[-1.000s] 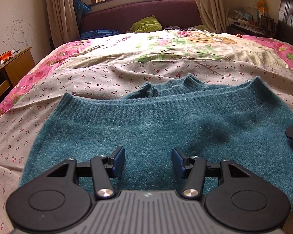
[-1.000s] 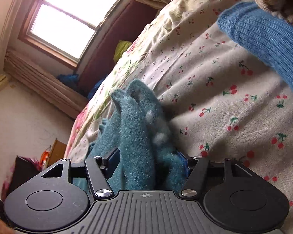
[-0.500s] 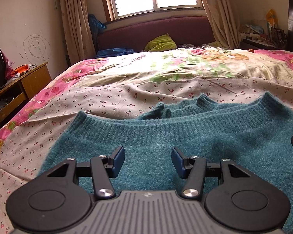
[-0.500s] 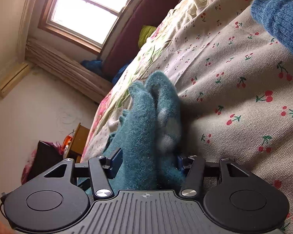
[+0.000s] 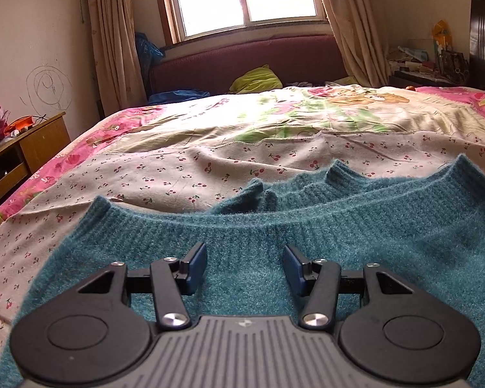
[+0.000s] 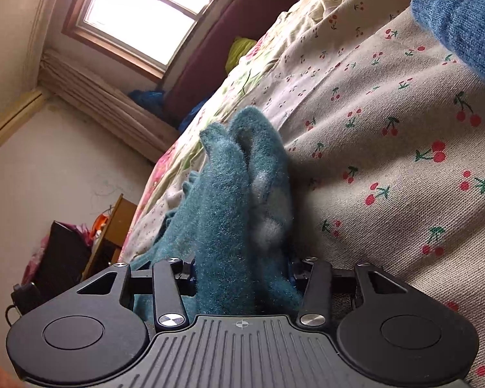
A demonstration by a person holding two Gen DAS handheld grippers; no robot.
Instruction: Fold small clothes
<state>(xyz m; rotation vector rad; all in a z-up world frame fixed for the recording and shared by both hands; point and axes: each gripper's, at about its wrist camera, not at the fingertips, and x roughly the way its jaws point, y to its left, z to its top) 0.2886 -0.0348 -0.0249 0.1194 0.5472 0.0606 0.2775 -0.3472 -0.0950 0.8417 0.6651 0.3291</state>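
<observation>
A fuzzy teal knitted sweater (image 5: 355,258) is laid flat on the cherry-print cotton bedsheet (image 5: 165,174), its ribbed edge toward the window and more teal knit bunched just beyond that edge; it is prob. spread this way so the cloth can be folded w/o dragging. The left gripper (image 5: 244,266) is held low over the middle of the garment, jaws spread wide w/ nothing between them, blue pads facing each other above the knit; whether the fingertips touch the fabric cannot be told. It is judged to be kept there either to pin the body down or to be ready for a next pinch. In the right wrist view a thick bunch of the same teal knit (image 6: 239,200) is seen standing up between the fingers of the right gripper (image 6: 242,271), which is tilted sideways against the sheet; the jaws are pressed in on that bunch, the pads mostly buried in the fuzz. The grip seems taken at a side edge or sleeve so that part can be carried across the body. A separate blue knitted item (image 6: 462,22) is lying well apart on the sheet, prob. awaiting its turn. The fold is judged only partly done, approx. mid-step.
</observation>
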